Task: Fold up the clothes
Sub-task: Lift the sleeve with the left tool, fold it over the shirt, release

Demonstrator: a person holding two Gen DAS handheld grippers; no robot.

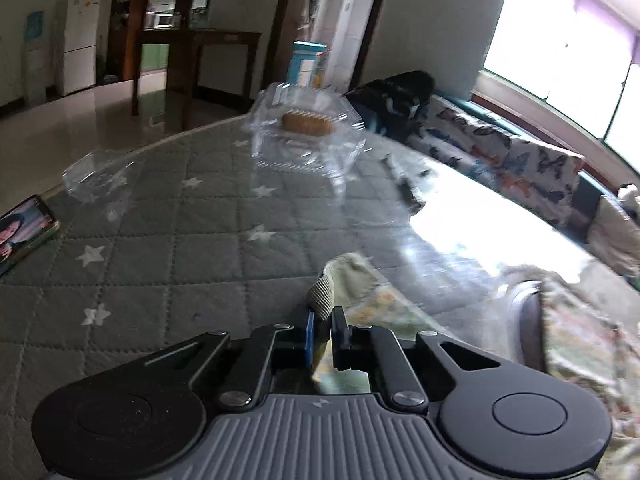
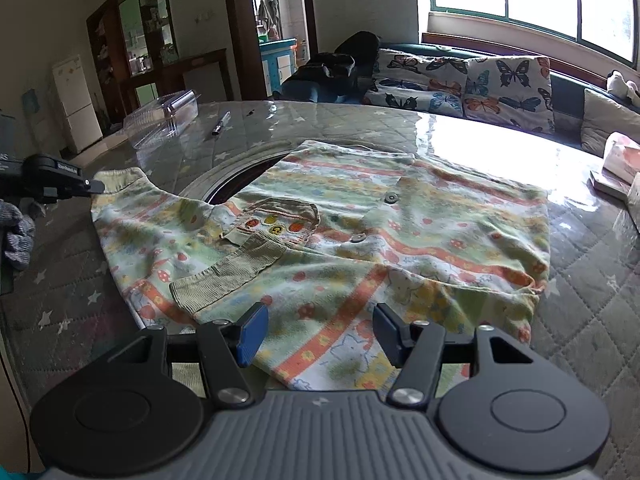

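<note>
A small patterned shirt [image 2: 360, 232] with green, orange and white print and ribbed olive cuffs lies spread on the quilted table [image 2: 592, 280]. My left gripper [image 1: 323, 334] is shut on a ribbed sleeve cuff [image 1: 326, 294] of the shirt. It also shows in the right wrist view [image 2: 94, 187], pinching the far left sleeve end. My right gripper [image 2: 318, 334] is open just above the shirt's near edge, one finger on each side of the fabric, empty.
Clear plastic boxes [image 1: 308, 132] [image 2: 164, 120] stand at the table's far side, one with a biscuit. A phone [image 1: 24, 234] lies at the left edge. A pen [image 2: 220, 124] and a tissue pack [image 2: 620, 164] lie on the table. A butterfly-print sofa [image 2: 480, 84] runs behind.
</note>
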